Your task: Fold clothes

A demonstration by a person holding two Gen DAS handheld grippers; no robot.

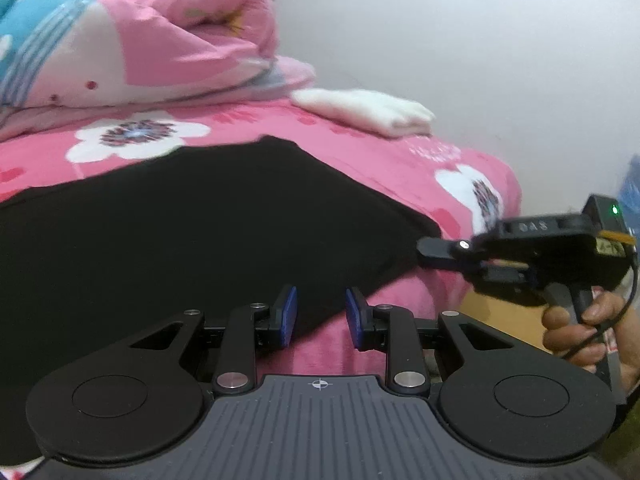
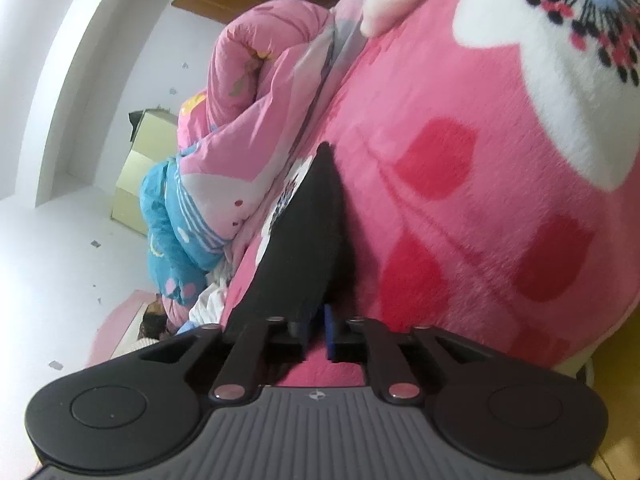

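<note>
A black garment point(image 1: 180, 232) lies spread flat on a pink flowered blanket point(image 1: 400, 168). My left gripper point(image 1: 321, 312) hovers over its near edge. The blue pads stand apart and only blanket and the cloth's edge show in the gap. At the right, a hand point(image 1: 576, 328) holds my right gripper point(image 1: 424, 254), whose fingers meet the garment's right corner. In the right wrist view, which is rolled sideways, the black garment point(image 2: 308, 232) narrows down into my right gripper point(image 2: 319, 330). Its blue pads are nearly together on the cloth's edge.
A folded white cloth point(image 1: 372, 112) lies at the far side of the bed. A bunched pink and blue quilt point(image 1: 140, 40) is heaped at the far left. The bed's right edge drops off next to the right gripper. A pale yellow box point(image 2: 136, 168) stands beyond the quilt.
</note>
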